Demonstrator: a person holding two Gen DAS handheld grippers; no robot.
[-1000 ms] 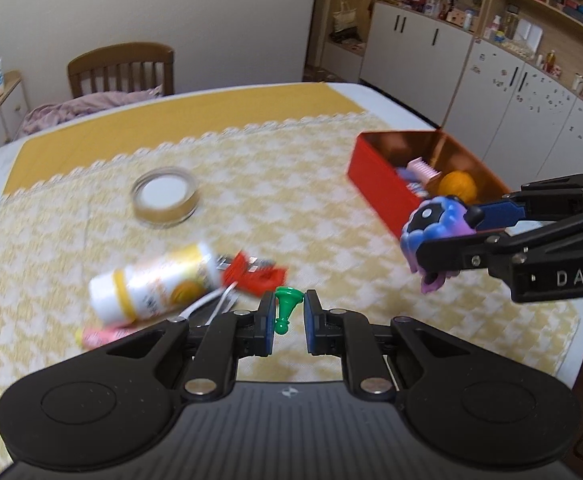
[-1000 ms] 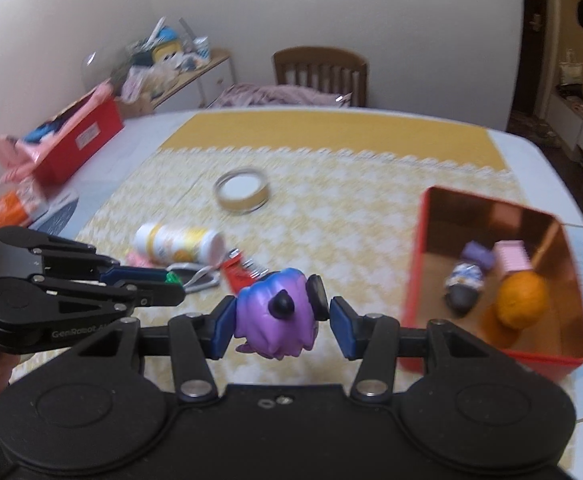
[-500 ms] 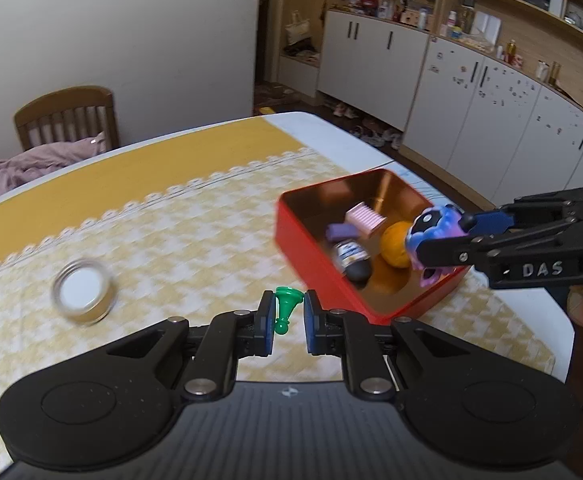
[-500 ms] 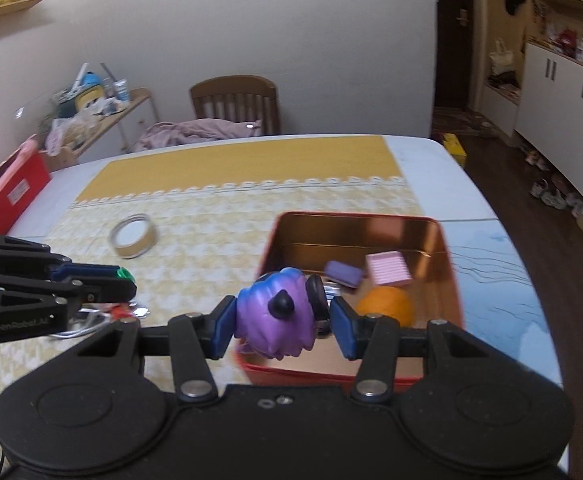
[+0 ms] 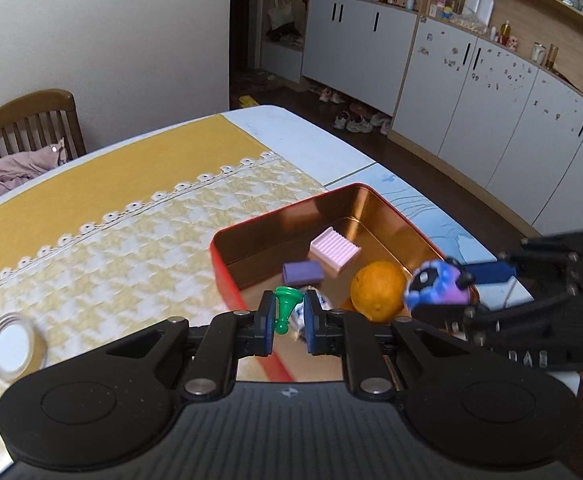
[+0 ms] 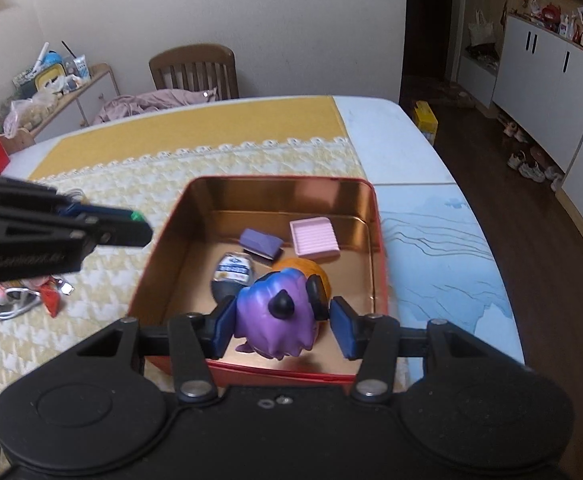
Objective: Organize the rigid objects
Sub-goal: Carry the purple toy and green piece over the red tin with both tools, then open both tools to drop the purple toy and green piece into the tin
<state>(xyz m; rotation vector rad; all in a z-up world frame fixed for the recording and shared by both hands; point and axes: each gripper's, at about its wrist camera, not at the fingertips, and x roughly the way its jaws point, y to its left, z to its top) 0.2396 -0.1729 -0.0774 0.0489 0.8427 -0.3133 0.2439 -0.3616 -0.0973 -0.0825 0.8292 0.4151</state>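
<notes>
A red tin box (image 5: 227,276) (image 6: 179,216) with a copper inside sits on the yellow cloth. It holds an orange (image 5: 377,290), a pink ridged block (image 6: 314,236), a purple block (image 6: 260,243) and a small bottle (image 6: 231,274). My left gripper (image 5: 287,316) is shut on a green peg (image 5: 285,306) over the box's near-left edge. My right gripper (image 6: 283,326) holds a purple toy figure (image 6: 275,316) over the box's near edge; a small gap shows at the right pad (image 6: 341,332). The toy also shows in the left wrist view (image 5: 437,282).
A round lid (image 5: 11,346) lies on the cloth at left. Red clips and wire (image 6: 47,296) lie left of the box. A wooden chair (image 6: 193,70) stands at the table's far side. The table edge is right of the box, with floor and cabinets beyond.
Both grippers have moved right and forward, from over the cloth to over the red box. Each still carries its object. The right jaws look slightly wider now.
</notes>
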